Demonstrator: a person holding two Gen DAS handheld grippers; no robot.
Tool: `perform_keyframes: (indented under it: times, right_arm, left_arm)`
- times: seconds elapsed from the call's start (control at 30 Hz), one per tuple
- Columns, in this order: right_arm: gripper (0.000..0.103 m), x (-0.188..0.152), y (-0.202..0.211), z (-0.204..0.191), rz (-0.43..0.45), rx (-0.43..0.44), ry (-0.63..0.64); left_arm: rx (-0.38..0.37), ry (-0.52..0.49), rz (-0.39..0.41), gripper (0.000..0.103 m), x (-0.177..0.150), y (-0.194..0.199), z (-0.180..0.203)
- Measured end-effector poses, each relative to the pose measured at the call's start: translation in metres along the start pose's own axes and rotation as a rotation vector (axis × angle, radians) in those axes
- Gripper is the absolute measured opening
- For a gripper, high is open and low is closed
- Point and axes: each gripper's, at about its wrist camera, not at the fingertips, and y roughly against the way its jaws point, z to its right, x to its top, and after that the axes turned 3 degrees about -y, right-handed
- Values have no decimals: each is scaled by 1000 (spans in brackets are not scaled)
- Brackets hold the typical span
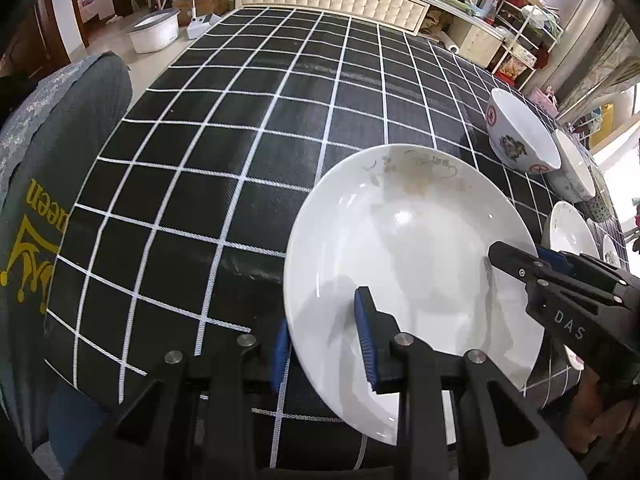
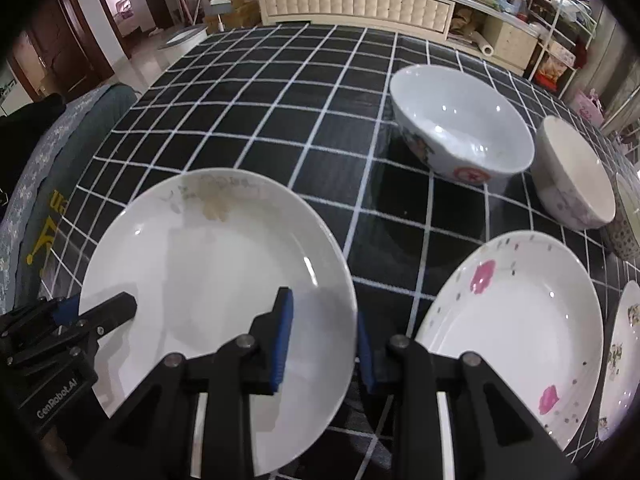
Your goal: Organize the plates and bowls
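A plain white plate with faint brown stains on its far rim sits near the front edge of the black checked table. My left gripper straddles its left rim, one finger over the plate and one outside, with a gap to the rim. My right gripper straddles the same plate at its right rim, also with a gap. Each gripper shows in the other's view, the right one and the left one. A plate with pink flowers lies to the right.
A large white bowl with red marks stands behind the plates, a cream bowl to its right, a patterned bowl beyond that. Another plate lies at the far right. A grey cloth-covered chair stands at the table's left.
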Motion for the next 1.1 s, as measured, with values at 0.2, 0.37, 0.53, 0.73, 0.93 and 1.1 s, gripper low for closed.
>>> perform_keyframes:
  times: [0.2,0.37,0.53,0.73,0.93,1.1]
  right_arm:
    - [34,-2,-6,-5,-10,13,5]
    - [34,-6,-10,-5,-10,22,20]
    - [32,-8,8,5,36,62,3]
    - [32,-25,37,21,90,71,-13]
    - [32,-41,57,41,118,60,-37]
    - [32,-54,71,67,130,44,-71]
  left_arm:
    - [26,6,22,28,1,3,-4]
    - [29,19,6,28,-2,-2,-9]
    - [15,69,1,27,-6,-7,-17]
    - [83,71,55,27,-12,21,-14]
    - [62,47,91,27,-18,44,11]
    - [22,-19,106,27,-21,53,48]
